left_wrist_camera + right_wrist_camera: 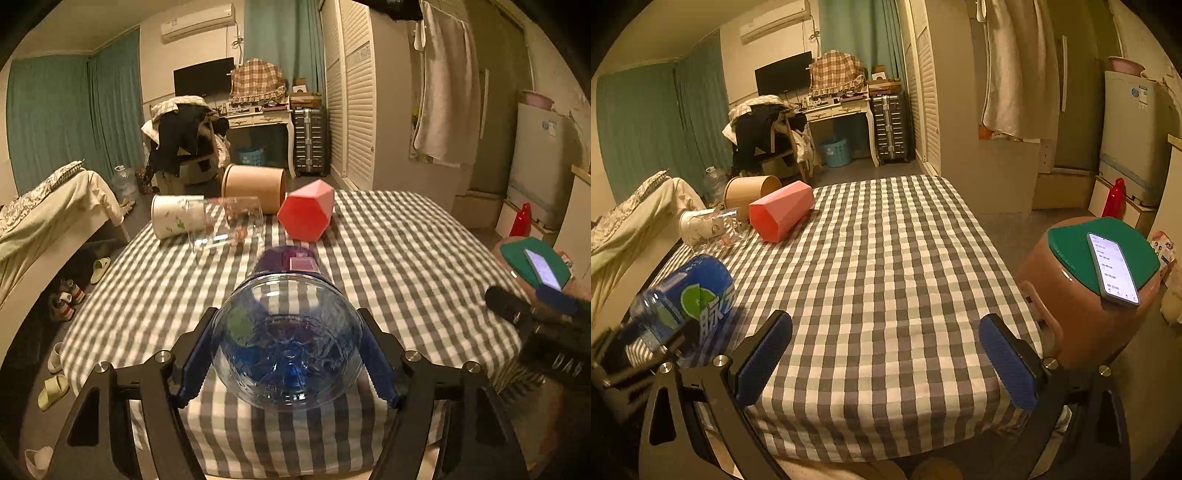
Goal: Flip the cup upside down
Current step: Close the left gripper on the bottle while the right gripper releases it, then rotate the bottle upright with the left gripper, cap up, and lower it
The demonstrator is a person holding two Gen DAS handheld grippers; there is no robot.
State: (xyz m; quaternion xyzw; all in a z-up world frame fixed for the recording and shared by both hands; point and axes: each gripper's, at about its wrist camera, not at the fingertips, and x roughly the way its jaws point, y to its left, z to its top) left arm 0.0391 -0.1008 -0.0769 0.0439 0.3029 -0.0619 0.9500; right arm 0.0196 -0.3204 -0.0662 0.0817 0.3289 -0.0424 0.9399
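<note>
A blue transparent bottle (pixel 288 350) with a purple cap lies on its side on the checked tablecloth (pixel 406 258), base toward the camera. My left gripper (pixel 287 314) is shut on it, one blue pad on each side. In the right wrist view the same bottle (pixel 690 291) shows at the left edge. Several cups lie on their sides at the far left of the table: a pink faceted cup (pixel 306 210), a clear glass (pixel 229 225), a white paper cup (pixel 173 219) and a wide tan cup (pixel 251 188). My right gripper (pixel 886 323) is open over the near edge, holding nothing.
A brown stool with a green top (pixel 1071 254) stands right of the table, with a lit phone (pixel 1113 269) on it. A bed (pixel 44 206) runs along the left side, with shoes (pixel 66 299) on the floor.
</note>
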